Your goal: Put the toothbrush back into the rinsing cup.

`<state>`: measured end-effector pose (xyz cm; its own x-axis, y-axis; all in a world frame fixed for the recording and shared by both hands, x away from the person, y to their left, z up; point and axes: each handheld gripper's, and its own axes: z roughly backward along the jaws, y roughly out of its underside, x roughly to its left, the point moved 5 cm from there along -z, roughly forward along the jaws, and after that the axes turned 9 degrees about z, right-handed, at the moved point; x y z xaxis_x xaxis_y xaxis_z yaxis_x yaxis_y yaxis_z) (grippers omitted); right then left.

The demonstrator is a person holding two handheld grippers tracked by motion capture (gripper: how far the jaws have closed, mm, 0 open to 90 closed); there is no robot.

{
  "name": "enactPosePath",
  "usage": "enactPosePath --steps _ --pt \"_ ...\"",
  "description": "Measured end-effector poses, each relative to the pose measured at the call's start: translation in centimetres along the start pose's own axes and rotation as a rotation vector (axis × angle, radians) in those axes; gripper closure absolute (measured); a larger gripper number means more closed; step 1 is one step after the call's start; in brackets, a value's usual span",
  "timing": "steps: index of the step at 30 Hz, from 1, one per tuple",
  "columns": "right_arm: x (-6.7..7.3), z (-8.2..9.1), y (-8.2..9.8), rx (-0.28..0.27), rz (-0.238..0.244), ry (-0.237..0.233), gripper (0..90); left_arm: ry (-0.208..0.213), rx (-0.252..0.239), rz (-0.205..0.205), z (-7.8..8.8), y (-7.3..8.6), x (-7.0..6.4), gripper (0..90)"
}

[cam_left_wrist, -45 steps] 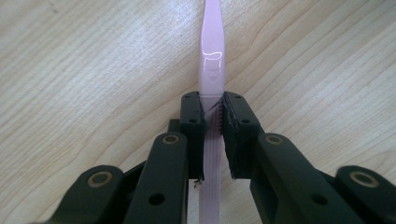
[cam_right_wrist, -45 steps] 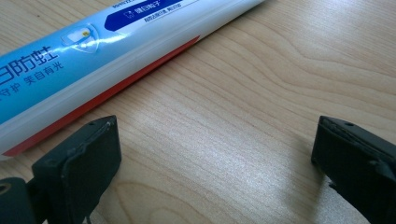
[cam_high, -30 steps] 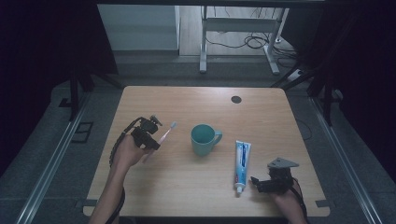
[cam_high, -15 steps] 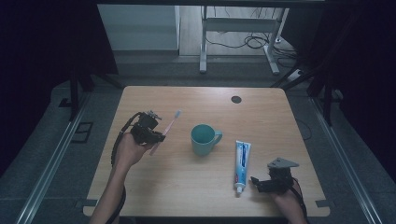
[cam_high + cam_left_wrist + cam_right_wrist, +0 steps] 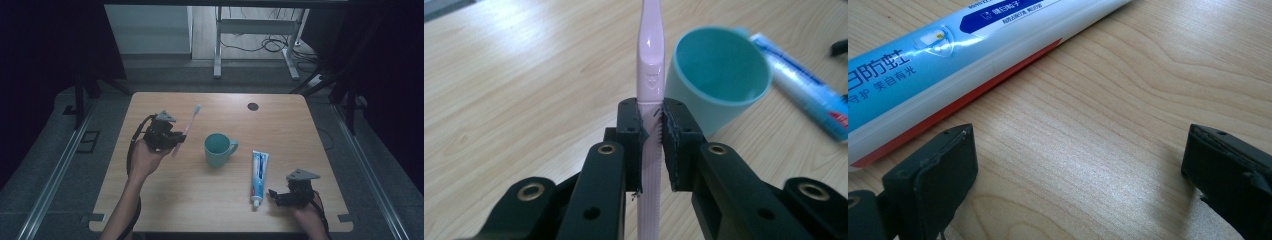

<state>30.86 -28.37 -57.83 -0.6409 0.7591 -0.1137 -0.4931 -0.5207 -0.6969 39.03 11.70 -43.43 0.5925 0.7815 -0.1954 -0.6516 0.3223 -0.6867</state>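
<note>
pink toothbrush [image 5: 650, 75], teal mug [image 5: 218, 149], blue-white toothpaste tube [image 5: 259, 173]

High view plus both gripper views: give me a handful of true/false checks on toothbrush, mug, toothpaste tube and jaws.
1. The left gripper is shut on the pink toothbrush. True.
2. The teal mug lies on its side. False: it stands upright on the table.
3. The right gripper holds the toothpaste tube. False: its jaws stand open beside the tube.
4. The tube lies flat, right of the mug in the high view. True.
5. The toothbrush stands in the mug. False: it is in the left gripper, outside the mug.
</note>
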Motion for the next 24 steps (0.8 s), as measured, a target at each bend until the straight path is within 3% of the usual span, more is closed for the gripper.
enactPosePath --steps 12,24 --pt "0.0 0.0 0.0 0.0 0.0 0.0 1.4 0.05 -0.079 -0.008 -0.4 -1.4 -1.7 79.1" --pt "0.0 0.0 0.0 0.0 0.0 0.0 1.4 0.107 -0.158 0.019 -1.5 -3.0 -3.1 79.1"
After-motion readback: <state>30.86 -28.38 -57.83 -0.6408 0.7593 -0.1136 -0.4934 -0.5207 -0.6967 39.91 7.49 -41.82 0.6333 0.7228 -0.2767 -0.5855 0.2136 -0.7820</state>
